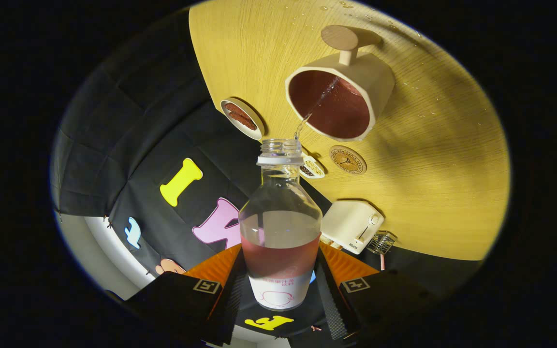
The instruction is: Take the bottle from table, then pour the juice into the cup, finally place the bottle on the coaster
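I note the small dish [242, 118] of dark snacks lying left of the pour line, then the bottle [280, 227] clamped between both fingers of my gripper [278, 285], its long axis running straight ahead with the open neck tipped toward the cup [339, 96]. A thin stream crosses the near rim into the cup. The coaster [348, 160] sits just right of the neck, short of the cup, with the white toaster [352, 226] nearer me and bare table [443, 183] further right for the set-down.

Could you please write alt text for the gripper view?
The gripper, shut on a tilted open bottle, pours a thin stream of juice into a cup on the wooden table; a round coaster lies nearby.
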The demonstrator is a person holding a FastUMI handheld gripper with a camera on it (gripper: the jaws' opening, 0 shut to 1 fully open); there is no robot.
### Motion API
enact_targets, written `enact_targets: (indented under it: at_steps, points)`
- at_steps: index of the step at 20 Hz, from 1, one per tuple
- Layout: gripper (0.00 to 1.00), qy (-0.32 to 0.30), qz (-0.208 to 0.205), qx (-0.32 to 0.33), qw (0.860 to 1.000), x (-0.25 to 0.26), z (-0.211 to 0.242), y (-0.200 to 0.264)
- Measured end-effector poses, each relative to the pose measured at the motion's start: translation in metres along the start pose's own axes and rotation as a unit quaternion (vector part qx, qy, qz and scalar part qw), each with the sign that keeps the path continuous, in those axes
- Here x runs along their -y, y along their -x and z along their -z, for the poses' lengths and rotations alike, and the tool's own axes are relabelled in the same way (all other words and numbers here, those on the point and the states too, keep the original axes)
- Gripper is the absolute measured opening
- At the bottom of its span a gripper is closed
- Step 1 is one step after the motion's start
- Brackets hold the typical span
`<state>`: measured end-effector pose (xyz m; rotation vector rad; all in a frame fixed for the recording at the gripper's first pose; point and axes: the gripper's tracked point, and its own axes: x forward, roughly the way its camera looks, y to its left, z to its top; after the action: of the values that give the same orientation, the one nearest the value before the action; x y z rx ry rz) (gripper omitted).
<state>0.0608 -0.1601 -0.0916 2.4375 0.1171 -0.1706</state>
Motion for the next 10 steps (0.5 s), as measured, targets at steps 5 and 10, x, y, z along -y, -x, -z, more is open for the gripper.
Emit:
enact_targets:
  at_steps: [5,10]
  points:
    - [0.76,0.005,0.018,-0.004,1.000,0.0028,0.0002,-0.0016]
    - [0.76,0.007,0.025,-0.001,1.000,0.0065,0.0018,-0.0012]
